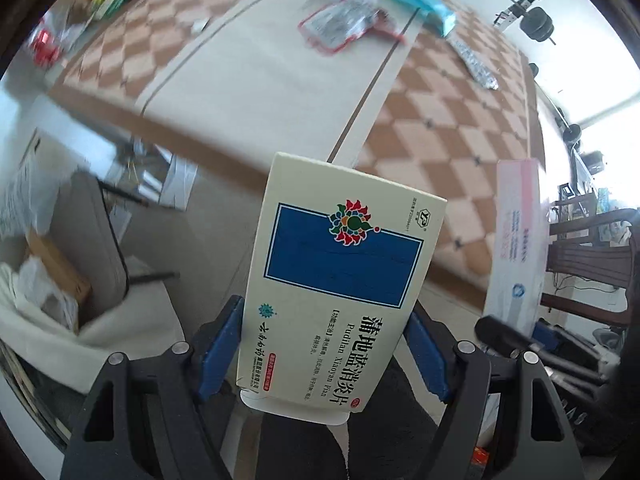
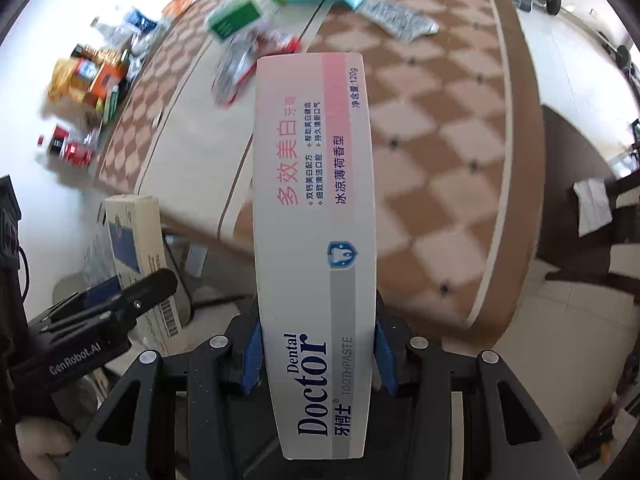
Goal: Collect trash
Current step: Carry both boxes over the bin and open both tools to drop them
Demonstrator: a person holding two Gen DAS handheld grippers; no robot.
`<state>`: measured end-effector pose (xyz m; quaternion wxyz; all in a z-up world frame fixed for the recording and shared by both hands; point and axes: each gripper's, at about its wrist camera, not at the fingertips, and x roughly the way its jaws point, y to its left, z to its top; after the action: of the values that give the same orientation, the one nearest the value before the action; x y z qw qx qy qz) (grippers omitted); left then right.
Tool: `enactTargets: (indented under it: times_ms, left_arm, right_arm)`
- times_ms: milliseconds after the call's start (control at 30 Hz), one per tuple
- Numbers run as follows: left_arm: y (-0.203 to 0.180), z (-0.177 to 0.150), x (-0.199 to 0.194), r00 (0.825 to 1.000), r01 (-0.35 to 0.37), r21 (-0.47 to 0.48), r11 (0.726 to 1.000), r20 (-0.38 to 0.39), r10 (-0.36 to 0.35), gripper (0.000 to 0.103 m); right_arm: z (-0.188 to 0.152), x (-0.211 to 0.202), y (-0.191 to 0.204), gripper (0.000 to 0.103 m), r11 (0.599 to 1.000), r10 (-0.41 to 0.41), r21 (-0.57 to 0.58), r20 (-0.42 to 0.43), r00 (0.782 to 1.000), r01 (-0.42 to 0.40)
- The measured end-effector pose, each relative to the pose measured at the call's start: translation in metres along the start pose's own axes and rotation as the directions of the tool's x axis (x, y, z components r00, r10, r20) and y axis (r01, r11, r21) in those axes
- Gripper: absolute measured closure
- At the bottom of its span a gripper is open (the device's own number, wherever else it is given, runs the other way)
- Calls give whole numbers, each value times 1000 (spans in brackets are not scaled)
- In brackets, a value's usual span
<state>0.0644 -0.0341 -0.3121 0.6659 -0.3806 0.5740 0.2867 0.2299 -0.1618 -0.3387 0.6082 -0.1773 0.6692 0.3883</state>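
Checkered tablecloth spreads ahead of both claws, with loose wrappers at its far end. Right gripper clamps the toothpaste box lengthwise between its blue pads. Left gripper clamps the cream-and-blue medicine box, tilted, between its pads.

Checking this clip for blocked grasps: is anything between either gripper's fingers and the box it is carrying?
Nothing visible. The left gripper pads sit directly against the medicine box, and the right gripper pads directly against the toothpaste box. No bin is in view.
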Motion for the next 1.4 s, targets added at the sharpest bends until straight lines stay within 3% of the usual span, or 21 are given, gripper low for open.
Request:
enactTargets:
  times_ms: [133,333,600,767,933,1000,1233,1267,1333,1400]
  left_arm:
    - [38,-37,46,995,17,-64,998,-96,-23,27]
    - [71,-57,145,977,36,-133,990,-205,-63,27]
    - [96,-62,304,938,68,-150,986,-326,-114,27]
    - [102,-66,378,916,74,-152,986,-382,-127,26]
    - [106,-69,413,905,66,-171,983,-404,-132,23]
    - [105,-70,421,904,52,-164,985,-412,-116,6]
    - [104,-73,416,925,-17,-109,994,-380,-26,5]
    - [105,-72,416,930,-32,-102,994,-367,-7,5]
    - [106,-72,407,943,-71,-82,994,-330,40,5]
    - [107,-72,398,950,-120,-60,991,-295,97,5]
  right_arm:
    - [-55,49,11,55,999,-16,-29,-105,994,13]
    - [-113,152,-1,55,998,-59,-50,-272,960,47]
    - [-127,321,-55,55,997,-66,12,-385,921,77]
    - [-123,410,-85,55,998,-55,15,-435,899,68]
    - [-125,470,-107,54,998,-65,-13,-479,875,67]
    - [-116,485,-111,54,998,-68,-16,-483,873,69]
    - [-101,509,-117,52,999,-52,-22,-471,881,47]
    - [-98,510,-116,47,998,-56,-27,-464,884,49]
    - [-95,506,-115,25,997,-73,-33,-443,893,65]
    - [-92,501,-112,18,995,-96,-40,-428,899,87]
